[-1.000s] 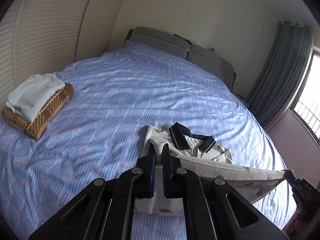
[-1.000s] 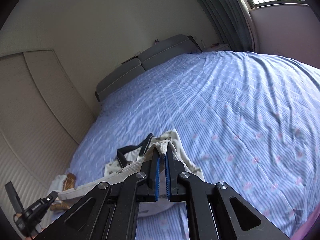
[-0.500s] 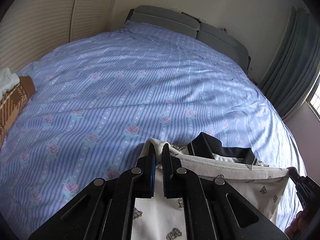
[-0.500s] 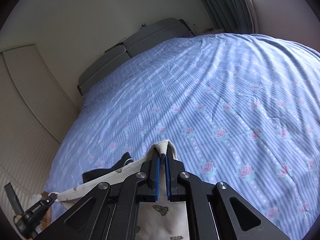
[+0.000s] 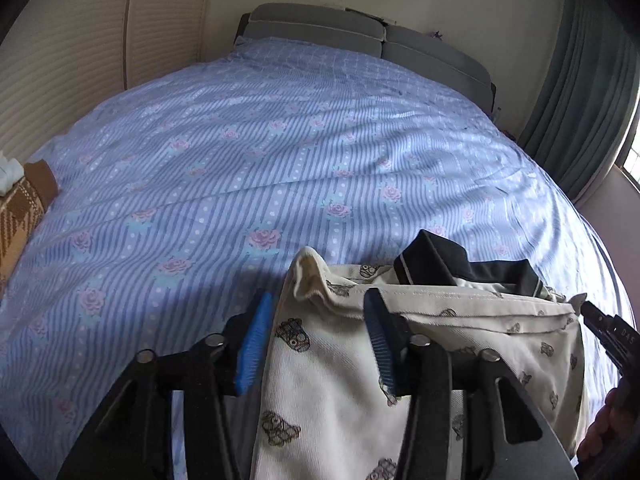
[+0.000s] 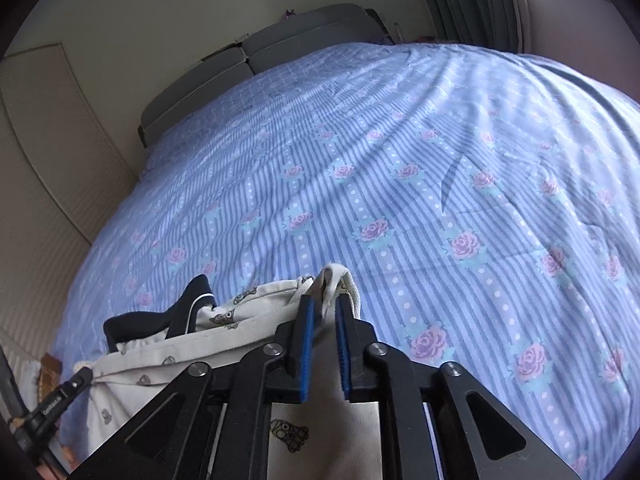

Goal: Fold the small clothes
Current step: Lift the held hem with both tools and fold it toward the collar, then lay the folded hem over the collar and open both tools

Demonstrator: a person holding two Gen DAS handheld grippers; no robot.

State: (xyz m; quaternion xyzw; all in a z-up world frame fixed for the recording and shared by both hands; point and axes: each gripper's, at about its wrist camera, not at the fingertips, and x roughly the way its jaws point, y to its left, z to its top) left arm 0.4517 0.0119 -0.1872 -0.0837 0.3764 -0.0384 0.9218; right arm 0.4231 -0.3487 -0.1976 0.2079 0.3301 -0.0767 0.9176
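1. You are letting go of the cream cotton polo shirt with small bear prints and a dark navy collar (image 5: 460,344), which is lying on the blue striped, rose-patterned bedsheet (image 5: 256,160) at the near edge of the bed, its bottom hem folded up to just below the collar.
2. Your left gripper (image 5: 316,340) is opening: its blue pads are standing clear of the cloth, with the shirt's left hem corner lying loose between them.
3. Your right gripper (image 6: 322,344) is opening too, though less far; the right hem corner is sitting between its pads, and the cloth looks slack there, so I am judging the pinch as released.
4. To do this release well, you should be keeping both grippers low and level with each other so the hem is settling straight across, parallel to the collar.
5. Open fully before drawing back, or a pad may be dragging a corner and undoing the fold.
6. Withdraw along the line of the fingers, not sideways, since this light knit is likely to be shifting easily on the smooth sheet.
7. Counting: one shirt in hand, two grippers, and one pile of folded clothes (image 5: 20,204) at the left edge of the left view, a brown checked piece with something white on top; more I cannot tell.
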